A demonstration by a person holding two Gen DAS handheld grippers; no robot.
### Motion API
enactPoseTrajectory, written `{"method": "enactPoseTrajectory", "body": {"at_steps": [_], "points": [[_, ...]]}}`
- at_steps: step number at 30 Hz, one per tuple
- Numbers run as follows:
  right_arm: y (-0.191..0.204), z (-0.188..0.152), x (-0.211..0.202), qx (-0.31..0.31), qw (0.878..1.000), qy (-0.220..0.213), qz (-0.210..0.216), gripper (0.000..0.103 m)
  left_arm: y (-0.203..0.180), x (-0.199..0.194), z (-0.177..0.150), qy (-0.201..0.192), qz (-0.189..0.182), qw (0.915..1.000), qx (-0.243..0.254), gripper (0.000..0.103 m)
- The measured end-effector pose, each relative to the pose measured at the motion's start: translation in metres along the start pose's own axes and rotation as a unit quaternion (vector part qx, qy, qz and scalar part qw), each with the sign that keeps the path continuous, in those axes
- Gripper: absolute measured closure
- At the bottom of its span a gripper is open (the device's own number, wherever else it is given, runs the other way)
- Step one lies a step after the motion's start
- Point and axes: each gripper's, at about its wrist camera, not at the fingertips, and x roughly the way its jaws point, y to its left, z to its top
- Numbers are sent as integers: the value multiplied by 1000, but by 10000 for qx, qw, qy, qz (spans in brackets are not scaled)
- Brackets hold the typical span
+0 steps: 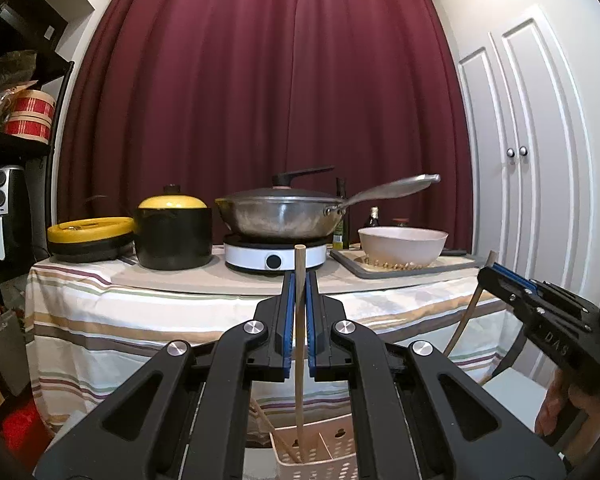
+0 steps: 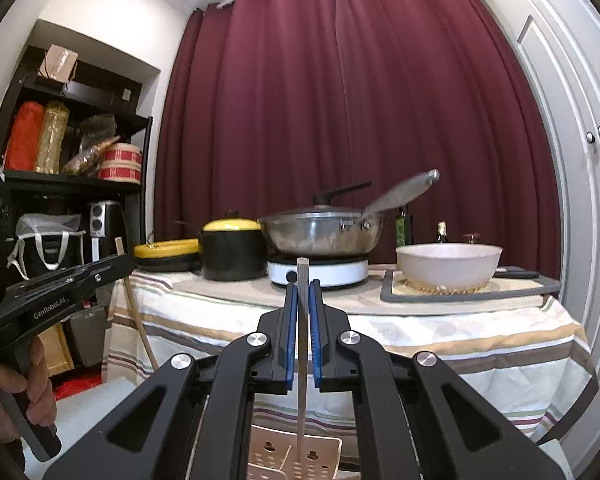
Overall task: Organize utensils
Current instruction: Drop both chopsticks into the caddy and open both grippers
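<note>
My left gripper [image 1: 299,280] is shut on a wooden chopstick [image 1: 299,344] held upright; its lower tip reaches into a beige perforated utensil holder [image 1: 320,452] below, where other chopsticks [image 1: 272,432] lean. My right gripper [image 2: 303,290] is shut on a grey chopstick [image 2: 302,360], also upright, its tip down in the same holder [image 2: 292,456]. In the left wrist view the right gripper [image 1: 496,270] shows at the right with its chopstick [image 1: 470,312]. In the right wrist view the left gripper [image 2: 116,264] shows at the left.
A table with a striped cloth [image 1: 140,308] stands ahead. On it are a yellow-lidded black pot [image 1: 172,236], a wok [image 1: 280,216] on a white induction cooker [image 1: 274,258], bottles, and a white bowl [image 1: 402,246] on a grey tray. Shelves [image 2: 60,184] stand left, white cabinet doors [image 1: 532,160] right.
</note>
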Motion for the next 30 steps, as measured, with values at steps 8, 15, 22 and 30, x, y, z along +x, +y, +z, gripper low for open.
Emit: {"method": "enactPoseTrajectory", "body": {"at_steps": [8, 15, 22, 30], "points": [[-7, -50, 30, 8, 9976, 682, -153, 94, -2, 34, -56, 563, 79, 9984, 68, 79], [-3, -60, 11, 38, 9964, 798, -272, 58, 1, 17, -77, 768, 169, 9969, 11, 54], [10, -63, -29, -121, 9960, 819, -343, 57, 0, -23, -87, 793, 379, 9960, 161, 46], [19, -82, -71, -140, 9940, 952, -525, 57, -2, -61, -109, 959, 558, 9937, 164, 45]]}}
